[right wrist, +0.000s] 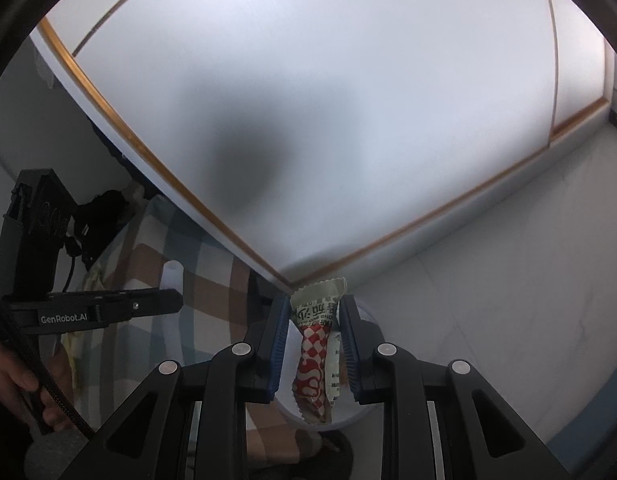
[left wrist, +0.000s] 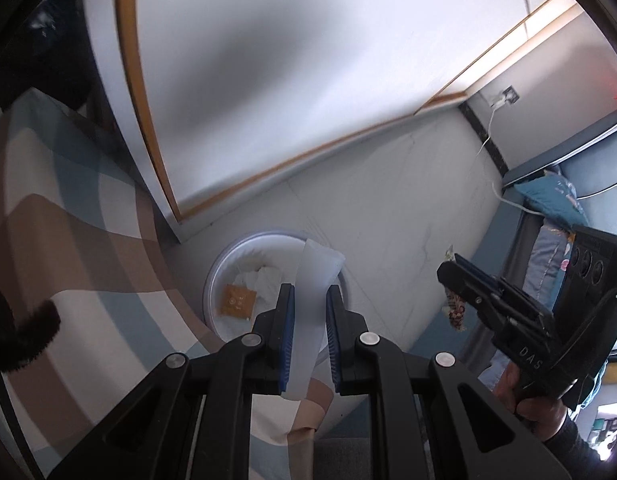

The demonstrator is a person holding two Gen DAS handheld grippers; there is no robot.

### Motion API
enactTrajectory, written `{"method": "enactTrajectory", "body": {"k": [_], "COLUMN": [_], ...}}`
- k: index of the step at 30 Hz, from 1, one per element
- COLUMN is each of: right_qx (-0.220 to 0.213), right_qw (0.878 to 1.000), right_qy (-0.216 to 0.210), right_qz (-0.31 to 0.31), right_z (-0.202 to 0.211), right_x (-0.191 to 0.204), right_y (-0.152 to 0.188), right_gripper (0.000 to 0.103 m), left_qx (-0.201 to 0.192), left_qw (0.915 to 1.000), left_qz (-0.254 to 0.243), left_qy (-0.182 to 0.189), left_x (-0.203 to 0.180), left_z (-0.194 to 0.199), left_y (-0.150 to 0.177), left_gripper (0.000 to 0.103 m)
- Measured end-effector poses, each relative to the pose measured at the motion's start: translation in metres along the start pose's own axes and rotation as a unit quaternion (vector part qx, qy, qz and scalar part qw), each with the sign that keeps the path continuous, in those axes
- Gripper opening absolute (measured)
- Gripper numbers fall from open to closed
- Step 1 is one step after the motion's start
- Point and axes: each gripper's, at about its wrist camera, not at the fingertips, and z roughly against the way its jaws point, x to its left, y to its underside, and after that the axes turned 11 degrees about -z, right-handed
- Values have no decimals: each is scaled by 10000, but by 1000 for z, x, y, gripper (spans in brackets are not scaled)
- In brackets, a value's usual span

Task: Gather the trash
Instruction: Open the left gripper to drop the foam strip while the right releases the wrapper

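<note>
While both pairs of tongs are being pointed downward, a white translucent plastic strip [left wrist: 314, 300] is being clenched in the left gripper [left wrist: 310, 300], directly above a round white trash bin [left wrist: 212, 280] already holding crumpled tissue [left wrist: 260, 280] and a brown packet [left wrist: 237, 301]. A red-checked snack wrapper [right wrist: 314, 352] is being gripped by the right gripper [right wrist: 312, 344], with the bin's rim only partly seen beneath it. If released off-centre, the light wrapper could be dropped onto the pale floor [left wrist: 388, 208] or the plaid bedding [left wrist: 88, 240] beside the bin.
</note>
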Motion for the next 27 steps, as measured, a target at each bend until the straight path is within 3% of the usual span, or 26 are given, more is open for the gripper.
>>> {"method": "enactTrajectory", "body": {"k": [8, 18, 21, 23, 27], "right_qx": [570, 907, 966, 1010, 1081], "right_qw": [9963, 9918, 9910, 9905, 9893], "right_qy": [-133, -113, -131, -136, -116], "right_qz": [-632, -891, -922, -925, -970], "right_z": [-48, -85, -95, -105, -114], "right_x": [-28, -45, -44, -40, -41], "right_y": [24, 32, 34, 35, 38], "right_gripper": [25, 25, 25, 25, 25], "left_qx": [767, 1413, 1406, 1297, 1171], "left_qw": [9970, 9893, 9899, 9912, 9927], "left_qz": [74, 346, 206, 189, 270], "left_qy": [-53, 115, -23, -158, -43], "left_x": [1, 1, -3, -3, 2], "left_z": [-42, -59, -55, -50, -44], "left_y": [-12, -9, -8, -7, -6], "left_gripper": [11, 18, 36, 55, 59]}}
